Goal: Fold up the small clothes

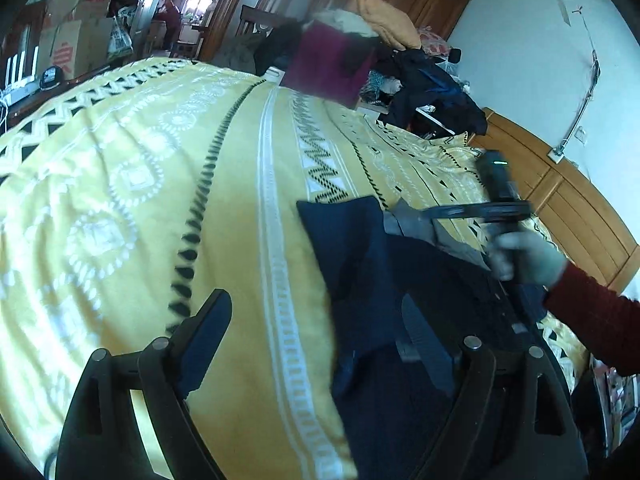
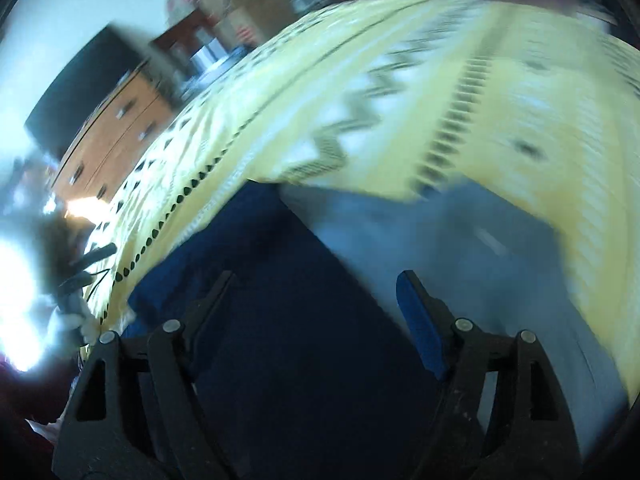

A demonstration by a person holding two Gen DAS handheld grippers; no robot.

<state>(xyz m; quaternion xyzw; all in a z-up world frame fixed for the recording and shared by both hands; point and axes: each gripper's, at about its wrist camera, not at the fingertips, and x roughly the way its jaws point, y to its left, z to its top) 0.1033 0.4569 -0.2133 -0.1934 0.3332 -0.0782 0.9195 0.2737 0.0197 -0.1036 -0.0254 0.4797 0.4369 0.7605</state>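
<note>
- Your left gripper point(image 1: 316, 344) stands with its jaws spread wide and nothing between them: one finger over the yellow patterned bedspread point(image 1: 140, 200), the other over the navy garment point(image 1: 372, 280).
- Your right gripper point(image 2: 316, 312) is also spread and empty, hovering above the same dark cloth (that view is badly blurred, so fine detail is lost).
- The garment lies on the bedspread, at the edge nearest you, with a grey part point(image 1: 416, 224) showing at its far end; it looks partly bunched, not flat.
- Judging by the empty jaws, you are between grasps: the cloth is laid down and a fold is not yet made.
- The next move likely calls for picking two matching edges or corners of the garment, one per gripper, so the fold comes over evenly.
- Only the left wrist view shows your gloved right hand point(image 1: 524, 256) with its dark red sleeve, holding the right tool beyond the garment, and the heap of clothes point(image 1: 420, 84) at the far side of the bedspread.
- Only the right wrist view shows the wooden drawers point(image 2: 116, 136) off past the bedspread's edge.
</note>
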